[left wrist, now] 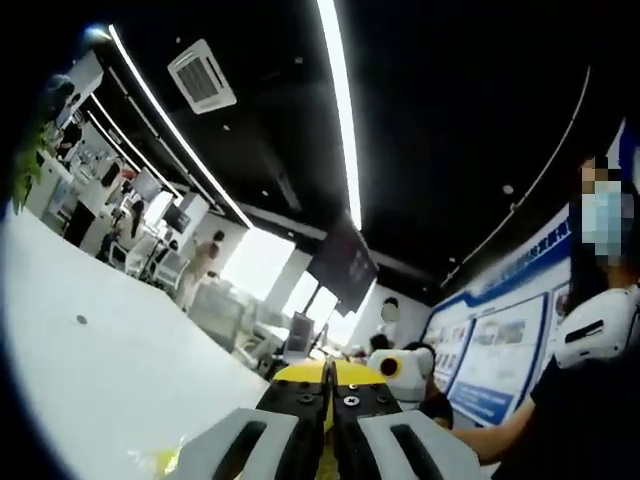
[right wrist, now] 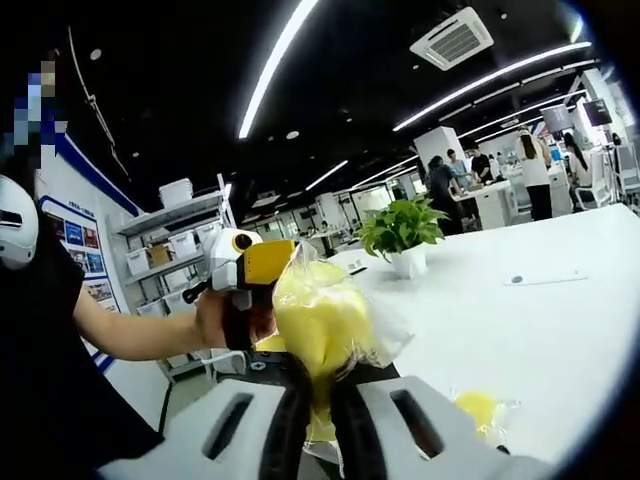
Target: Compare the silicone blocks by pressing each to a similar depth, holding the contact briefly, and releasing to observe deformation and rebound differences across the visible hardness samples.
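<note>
Right claw [right wrist: 318, 400] is clamped on a yellow silicone block [right wrist: 312, 320] in crinkly clear wrap, lifted above the white table [right wrist: 560, 330]. It looks soft, light and slippery: grip mid-body. Left claw [left wrist: 327, 420] sits together; another wrapped sample [right wrist: 480, 408] lies on the table.

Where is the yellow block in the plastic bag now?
In the right gripper view, the bagged yellow block sits centre frame, clamped between the right gripper jaws, beside the left gripper.
</note>
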The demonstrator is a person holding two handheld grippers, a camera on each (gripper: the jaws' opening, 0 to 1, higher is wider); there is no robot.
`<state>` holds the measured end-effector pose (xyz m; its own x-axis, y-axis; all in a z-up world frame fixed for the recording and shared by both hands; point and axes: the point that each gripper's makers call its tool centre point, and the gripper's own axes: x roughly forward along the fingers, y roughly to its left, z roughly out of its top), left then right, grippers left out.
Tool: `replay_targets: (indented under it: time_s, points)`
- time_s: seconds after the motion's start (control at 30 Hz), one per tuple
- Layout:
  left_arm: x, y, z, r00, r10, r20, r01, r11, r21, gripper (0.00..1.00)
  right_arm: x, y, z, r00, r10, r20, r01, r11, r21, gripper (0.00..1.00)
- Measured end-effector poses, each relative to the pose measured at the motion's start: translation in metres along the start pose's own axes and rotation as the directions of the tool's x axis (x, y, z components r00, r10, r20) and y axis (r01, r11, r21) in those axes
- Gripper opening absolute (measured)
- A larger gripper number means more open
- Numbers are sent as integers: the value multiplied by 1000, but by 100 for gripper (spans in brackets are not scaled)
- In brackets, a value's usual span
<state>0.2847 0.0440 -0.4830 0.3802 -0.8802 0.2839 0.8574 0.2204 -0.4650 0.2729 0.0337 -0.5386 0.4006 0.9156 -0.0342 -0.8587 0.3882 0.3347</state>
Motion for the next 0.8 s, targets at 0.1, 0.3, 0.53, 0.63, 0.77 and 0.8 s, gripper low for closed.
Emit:
replay_targets:
  time_s: [0.1, 0.3, 0.53, 0.63, 0.77, 0.8]
  points:
    - [-2, -1, -2, 1000, 9, -3, -9, 1000, -3, 0, 0, 2, -2, 1000, 9, -10, -8, 1000, 18, 2]
    - [-5, -2, -2, 1000, 28, 14, -28, 1000, -15, 0, 1, 5, -4, 999, 27, -25, -27, 999, 20, 3]
    - [-6, -2, -4, 999, 50, -13, -50, 999, -4, 0, 1, 8, -8, 998, 49, -36, -46, 995, 92, 4]
    - [-7, -3, -4, 999, 54, -8, -54, 998, -13, 0, 1, 10, -7, 998, 54, -44, -50, 994, 94, 5]
    - [-8, -3, -3, 998, 61, -9, -61, 998, -13, 0, 2, 12, -7, 997, 63, -41, -58, 990, 125, 5]
    - [-8, -3, -2, 998, 62, -8, -62, 998, -12, 0, 2, 12, -7, 997, 64, -43, -58, 990, 128, 5]
